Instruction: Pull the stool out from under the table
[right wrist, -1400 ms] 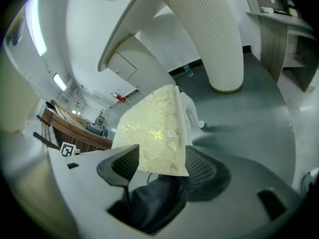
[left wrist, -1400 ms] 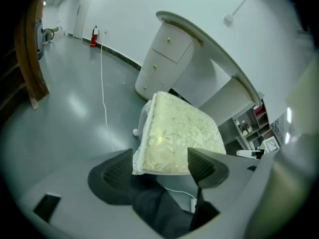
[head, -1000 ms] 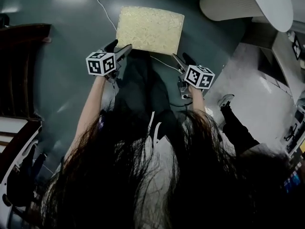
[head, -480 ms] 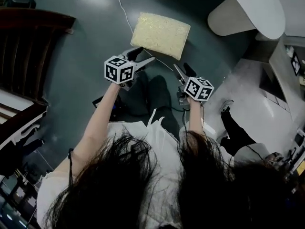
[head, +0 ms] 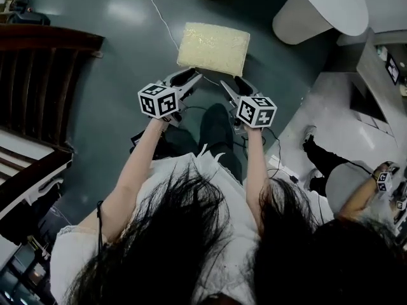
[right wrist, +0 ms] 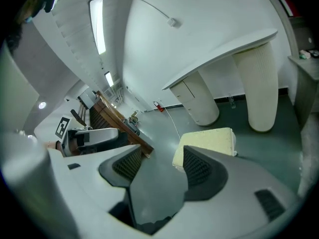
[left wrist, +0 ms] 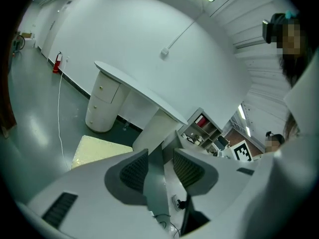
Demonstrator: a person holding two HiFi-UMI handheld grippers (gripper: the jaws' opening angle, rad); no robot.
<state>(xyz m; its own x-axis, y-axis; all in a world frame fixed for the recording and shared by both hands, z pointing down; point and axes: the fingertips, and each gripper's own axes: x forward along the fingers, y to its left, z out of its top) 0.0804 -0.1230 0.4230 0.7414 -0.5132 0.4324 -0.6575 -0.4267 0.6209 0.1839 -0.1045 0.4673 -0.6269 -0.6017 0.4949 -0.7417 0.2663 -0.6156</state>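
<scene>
The stool (head: 213,48) has a cream cushioned seat and stands on the grey floor, out in front of the white table (head: 331,5). It also shows in the left gripper view as the stool (left wrist: 99,151) and in the right gripper view as the stool (right wrist: 207,142). My left gripper (head: 189,79) hovers short of the seat's near edge. Its jaws are closing with a narrow gap and nothing between them (left wrist: 160,156). My right gripper (head: 232,84) hangs beside it, apart from the stool. Its jaws stand wide, are starting to close, and hold nothing (right wrist: 160,156).
A dark wooden slatted chair (head: 38,88) stands at the left. A white cable (head: 159,18) runs across the floor past the stool. The table's round pedestals (head: 299,21) rise behind the stool. Another person (head: 356,189) with a gripper is at the right.
Both grippers have come off the stool's near edge and now sit apart from it, closer together. The left jaws have narrowed.
</scene>
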